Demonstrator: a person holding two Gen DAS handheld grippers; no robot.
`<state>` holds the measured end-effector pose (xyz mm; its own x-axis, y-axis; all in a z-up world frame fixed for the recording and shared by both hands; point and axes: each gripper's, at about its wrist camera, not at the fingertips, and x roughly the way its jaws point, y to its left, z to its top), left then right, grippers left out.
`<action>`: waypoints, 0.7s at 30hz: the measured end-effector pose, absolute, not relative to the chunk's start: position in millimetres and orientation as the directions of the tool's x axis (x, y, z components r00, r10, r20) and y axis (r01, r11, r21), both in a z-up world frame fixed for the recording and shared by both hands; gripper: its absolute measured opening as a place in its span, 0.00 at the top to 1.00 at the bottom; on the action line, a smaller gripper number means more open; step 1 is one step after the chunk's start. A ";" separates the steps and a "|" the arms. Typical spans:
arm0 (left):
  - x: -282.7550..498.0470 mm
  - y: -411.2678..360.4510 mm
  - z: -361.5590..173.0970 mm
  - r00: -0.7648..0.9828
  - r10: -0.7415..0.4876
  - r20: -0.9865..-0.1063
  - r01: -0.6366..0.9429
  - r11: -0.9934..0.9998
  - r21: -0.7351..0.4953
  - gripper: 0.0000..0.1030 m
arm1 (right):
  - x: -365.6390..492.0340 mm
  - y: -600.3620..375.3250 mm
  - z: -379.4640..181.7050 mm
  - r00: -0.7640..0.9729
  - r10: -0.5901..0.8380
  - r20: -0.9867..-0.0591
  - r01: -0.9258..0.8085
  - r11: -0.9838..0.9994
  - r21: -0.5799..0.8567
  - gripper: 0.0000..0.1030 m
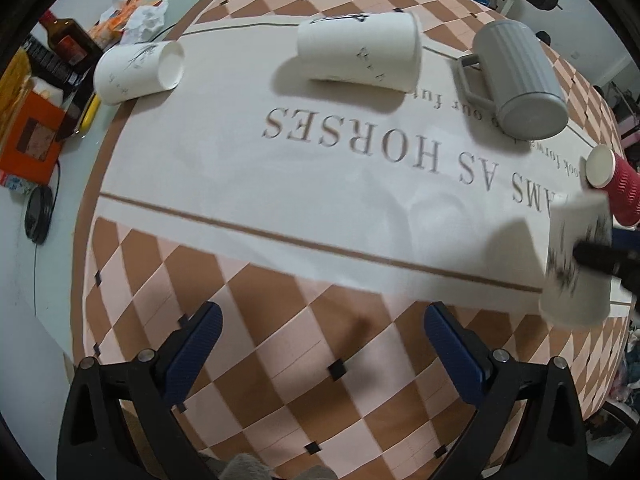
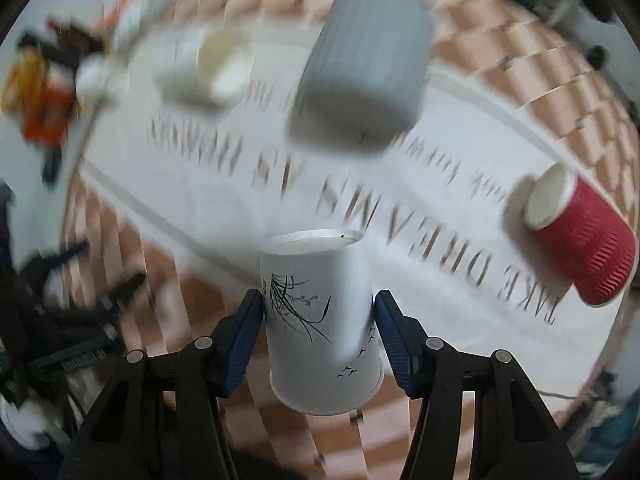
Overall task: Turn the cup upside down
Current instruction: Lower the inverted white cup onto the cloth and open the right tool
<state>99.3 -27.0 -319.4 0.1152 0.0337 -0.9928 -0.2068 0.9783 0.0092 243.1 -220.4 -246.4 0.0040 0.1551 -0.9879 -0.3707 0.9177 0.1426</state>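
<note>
My right gripper [image 2: 319, 312] is shut on a white paper cup [image 2: 320, 320] printed with black grass and birds, held above the table mat with its flat base pointing away and its wide rim towards the camera. The same cup shows blurred at the right edge of the left wrist view [image 1: 578, 264], gripped by a black finger [image 1: 600, 258]. My left gripper [image 1: 322, 328] is open and empty above the checkered part of the mat.
On the mat [image 1: 280, 184] lie a white paper cup [image 1: 360, 54], another white cup [image 1: 138, 72] at far left, a grey ribbed mug [image 1: 520, 80] and a red ripple cup [image 1: 618, 188]. Bottles and an orange box [image 1: 30, 140] crowd the left table edge.
</note>
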 end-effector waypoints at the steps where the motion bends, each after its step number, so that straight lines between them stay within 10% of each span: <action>1: 101.7 -28.6 -320.1 0.115 0.034 -0.993 -0.205 0.979 0.010 0.00 | 244.6 -226.3 -240.4 0.071 0.193 -0.979 -0.332 0.930 0.159 0.42; 11: 118.2 -55.8 -334.2 0.083 0.063 -0.995 -0.167 0.985 0.049 0.00 | 219.6 -233.8 -244.6 0.475 0.227 -0.850 -0.264 0.958 0.109 0.42; 21: 107.7 -74.2 -322.4 0.110 0.077 -0.991 -0.149 0.987 0.060 0.00 | 182.3 -243.1 -261.2 0.471 0.201 -0.859 -0.272 0.959 0.075 0.42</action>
